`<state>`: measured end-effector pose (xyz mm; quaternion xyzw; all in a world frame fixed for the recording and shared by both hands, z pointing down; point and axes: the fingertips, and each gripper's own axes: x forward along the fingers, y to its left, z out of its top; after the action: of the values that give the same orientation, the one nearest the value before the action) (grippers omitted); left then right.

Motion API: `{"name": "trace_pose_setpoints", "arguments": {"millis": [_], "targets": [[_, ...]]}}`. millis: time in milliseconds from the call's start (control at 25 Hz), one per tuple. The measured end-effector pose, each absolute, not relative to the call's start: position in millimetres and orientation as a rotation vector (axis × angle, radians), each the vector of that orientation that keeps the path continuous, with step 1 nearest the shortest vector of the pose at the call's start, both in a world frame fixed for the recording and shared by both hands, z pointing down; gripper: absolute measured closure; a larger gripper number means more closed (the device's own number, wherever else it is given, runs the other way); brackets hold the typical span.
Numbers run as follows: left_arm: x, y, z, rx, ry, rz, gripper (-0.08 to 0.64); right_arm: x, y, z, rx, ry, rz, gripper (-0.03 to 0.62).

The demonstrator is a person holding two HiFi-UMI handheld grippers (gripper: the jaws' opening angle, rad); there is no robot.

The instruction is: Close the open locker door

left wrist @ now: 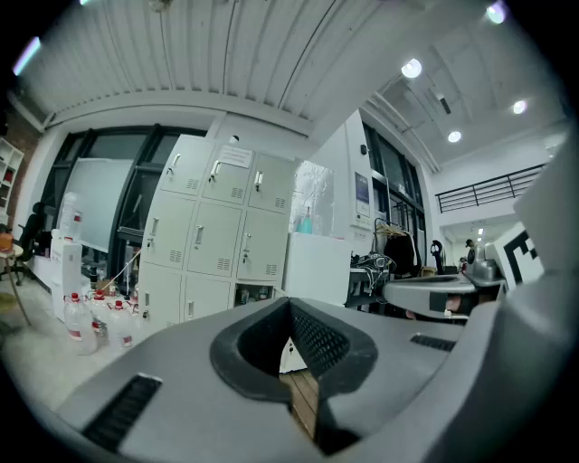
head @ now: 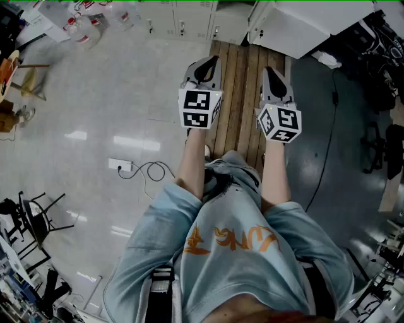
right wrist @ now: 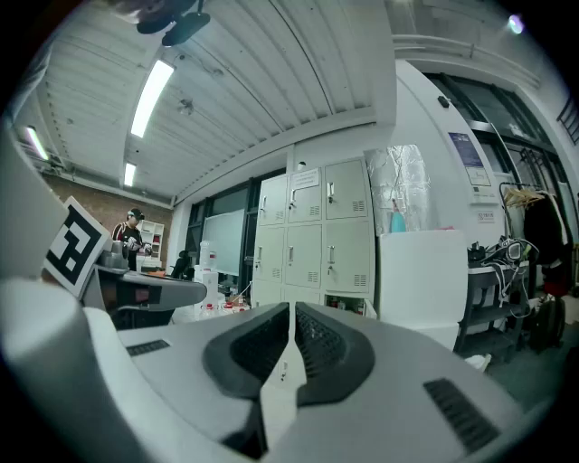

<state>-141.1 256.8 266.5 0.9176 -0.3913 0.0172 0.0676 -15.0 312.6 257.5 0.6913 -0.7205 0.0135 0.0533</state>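
A bank of pale grey lockers (left wrist: 217, 235) stands ahead across the floor, also in the right gripper view (right wrist: 312, 244) and at the top of the head view (head: 183, 19). Its bottom right compartment (left wrist: 253, 294) is open, with things visible inside. A white door panel with a small handle (left wrist: 290, 351) shows low between the left jaws. My left gripper (head: 208, 63) and right gripper (head: 273, 72) are held side by side, level, well short of the lockers. Both are shut and hold nothing; the left gripper (left wrist: 289, 312) and right gripper (right wrist: 291, 316) have their pads together at the tips.
A tall white cabinet (right wrist: 421, 280) with a blue bottle on top stands right of the lockers. Several water bottles (left wrist: 90, 321) sit on the floor at the left. A strip of wooden planks (head: 243, 94) runs underfoot. A power strip and cable (head: 120, 165) lie left.
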Motion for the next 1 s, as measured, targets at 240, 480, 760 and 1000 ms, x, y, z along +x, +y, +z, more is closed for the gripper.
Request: {"name": "trace_pose_setpoints", "arguments": {"millis": [240, 480, 760, 1000], "targets": [[-150.3, 250.7, 267.8, 2.748, -1.171, 0.041, 0.541, -17.3, 311.4, 265.7, 2.121, -2.144, 0.077, 0.559], [-164.7, 239.2, 269.9, 2.693, -1.182, 0.025, 0.541, -22.3, 306.3, 255.4, 2.164, -2.171, 0.087, 0.561], [-174.4, 228.8, 256.5, 2.666, -1.163, -0.076, 0.541, -21.9, 299.7, 231.8, 2.164, -2.157, 0.019, 0.561], [-166.8, 225.5, 234.7, 2.716, -1.117, -0.104, 0.541, -15.2, 291.4, 199.6, 2.200, -2.185, -0.033, 0.561]]}}
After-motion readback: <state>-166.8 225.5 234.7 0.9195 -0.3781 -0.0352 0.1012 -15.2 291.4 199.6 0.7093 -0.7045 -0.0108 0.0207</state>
